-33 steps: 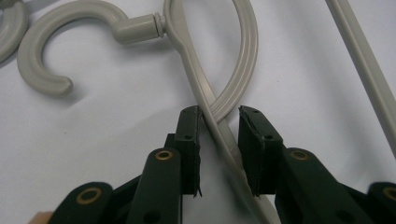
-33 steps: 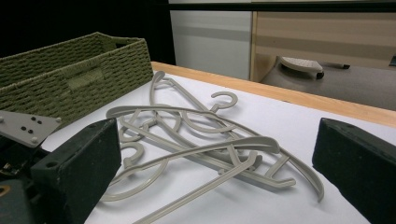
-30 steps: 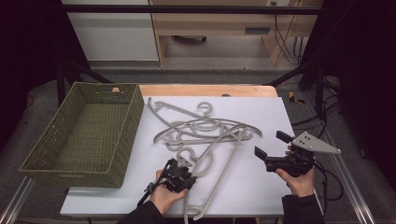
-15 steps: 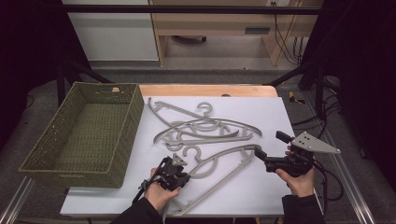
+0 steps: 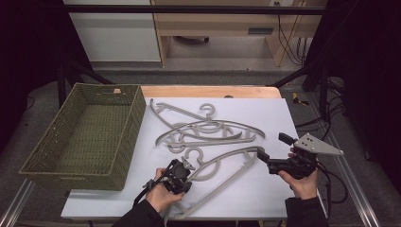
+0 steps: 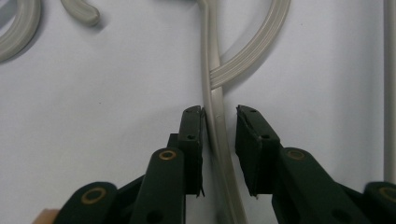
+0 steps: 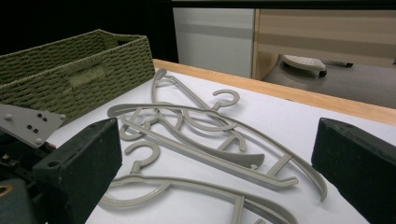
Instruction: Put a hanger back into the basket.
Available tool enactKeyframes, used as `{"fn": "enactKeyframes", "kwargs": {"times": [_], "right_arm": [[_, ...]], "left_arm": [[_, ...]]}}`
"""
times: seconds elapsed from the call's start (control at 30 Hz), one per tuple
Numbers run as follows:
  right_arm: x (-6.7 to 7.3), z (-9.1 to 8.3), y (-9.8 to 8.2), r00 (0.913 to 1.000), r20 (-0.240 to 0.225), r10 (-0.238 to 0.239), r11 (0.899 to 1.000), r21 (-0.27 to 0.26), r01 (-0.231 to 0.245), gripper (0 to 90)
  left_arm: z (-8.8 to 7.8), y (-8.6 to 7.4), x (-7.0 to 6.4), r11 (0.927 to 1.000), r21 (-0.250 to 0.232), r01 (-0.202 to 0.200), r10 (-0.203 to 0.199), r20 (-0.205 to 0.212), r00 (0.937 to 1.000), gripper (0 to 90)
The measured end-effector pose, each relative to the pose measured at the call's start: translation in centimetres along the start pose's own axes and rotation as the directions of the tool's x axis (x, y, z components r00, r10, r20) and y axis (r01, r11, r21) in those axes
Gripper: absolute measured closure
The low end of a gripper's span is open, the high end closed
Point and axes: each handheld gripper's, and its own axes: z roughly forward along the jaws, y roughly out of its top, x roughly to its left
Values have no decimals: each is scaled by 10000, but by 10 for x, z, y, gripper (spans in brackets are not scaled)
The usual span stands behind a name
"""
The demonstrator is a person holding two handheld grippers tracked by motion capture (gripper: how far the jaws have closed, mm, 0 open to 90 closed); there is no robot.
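My left gripper (image 6: 219, 135) has been reopening its fingers around the light, stiff, slick hanger (image 5: 222, 168) arm near the counter's front edge, one pad touching; right gripper (image 7: 219, 154) gapes wide, empty.

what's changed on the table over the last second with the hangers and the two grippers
The near hanger has swung: its far end moved right, toward the right gripper, and its hook now points away from the person. The left gripper has its jaws around the hanger's arm; they have just been opening, one pad touching, the other apart. The right gripper, the hanger pile and the basket stayed put.
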Motion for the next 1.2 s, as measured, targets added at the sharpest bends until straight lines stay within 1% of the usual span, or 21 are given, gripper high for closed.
{"fn": "enactKeyframes", "kwargs": {"times": [0.03, 0.07, 0.2, 0.27, 0.3, 0.43, 0.5, 0.53, 0.57, 0.63, 0.73, 0.77, 0.83, 0.9, 0.93, 0.97, 1.0, 1.03, 1.07, 1.1, 1.2], "right_arm": [[0, 0, 0, 10000, 0, 0, 10000, 0, 0, 19], [1, 1, 0, 10000, -9, -37, 10000, 3, 37, 19], [1, 1, 0, 10000, -18, -54, 10000, 19, 54, 19], [1, 1, 0, 10000, 3, -30, 10000, 36, 30, 19], [1, 1, 0, 10000, -17, -47, 10000, 48, 47, 19], [1, 0, 0, 10000, -40, -32, 10000, 45, 33, 19], [0, 1, 0, 10000, -37, -30, 10000, 55, 30, 19], [0, 1, 0, 10000, -37, -30, 10000, 55, 30, 19], [0, 1, -1, 10000, -72, -1, 10000, 71, 1, 20], [0, 1, -1, 10000, -61, 37, 9999, 101, -36, 21], [0, 0, -1, 10000, -88, 25, 10000, 81, -24, 21], [0, -1, -1, 10000, -63, 37, 10000, 63, -37, 22], [-1, -2, -1, 10000, -80, 9, 10000, 13, -9, 23], [-1, -3, 0, 10000, -49, 35, 10000, -3, -35, 23], [-1, -4, 0, 10000, -33, 22, 10000, -36, -22, 23], [-2, -4, 0, 10000, -50, 34, 10000, -42, -34, 23], [-2, -4, 0, 10000, -50, 34, 10000, -42, -34, 23], [-2, -5, 0, 10000, -23, -7, 10000, -66, 7, 22], [-2, -5, 0, 10000, -31, 4, 10000, -70, -5, 22], [-2, -5, 0, 10000, 12, 7, 10000, -99, -7, 22], [-3, -6, 0, 10000, 37, 28, 9999, -96, -28, 21]], "left_arm": [[0, 0, 0, 10000, 0, 0, 0, 0, 10000, 767], [0, 2, -2, 9999, 124, -50, 51, -142, 9999, 787], [0, 2, -3, 10000, 95, -21, 23, -154, 9999, 802], [-1, -1, 0, 10000, -68, -12, 12, -43, 10000, 815], [-1, -3, 1, 9997, -191, -153, 154, 33, 9999, 822], [-2, -7, 1, 9985, -482, -273, 274, 25, 9996, 823], [-8, -10, 2, 9964, -759, -373, 374, -12, 9993, 824], [-8, -10, 2, 9964, -759, -373, 374, -12, 9993, 824], [-13, -12, 4, 9937, -1071, -321, 332, 91, 9994, 824], [-20, -13, 7, 9918, -1263, -210, 251, 309, 9992, 824], [-26, -14, 8, 9882, -1514, -215, 273, 362, 9990, 825], [-34, -15, 10, 9854, -1688, -198, 264, 368, 9990, 825], [-37, -15, 11, 9838, -1787, -139, 200, 326, 9993, 825], [-48, -15, 15, 9774, -2112, -55, 97, 189, 9998, 824], [-48, -15, 15, 9774, -2112, -55, 97, 189, 9998, 824], [-56, -16, 18, 9737, -2278, 43, -20, 105, 9999, 825], [-56, -16, 18, 9737, -2278, 43, -20, 105, 9999, 824], [-64, -17, 23, 9709, -2395, 72, -87, -52, 9999, 824], [-64, -17, 23, 9709, -2395, 72, -87, -52, 9999, 824], [-72, -18, 28, 9672, -2539, 118, -180, -219, 9996, 824], [-80, -19, 34, 9638, -2657, 208, -290, -269, 9992, 824]]}}
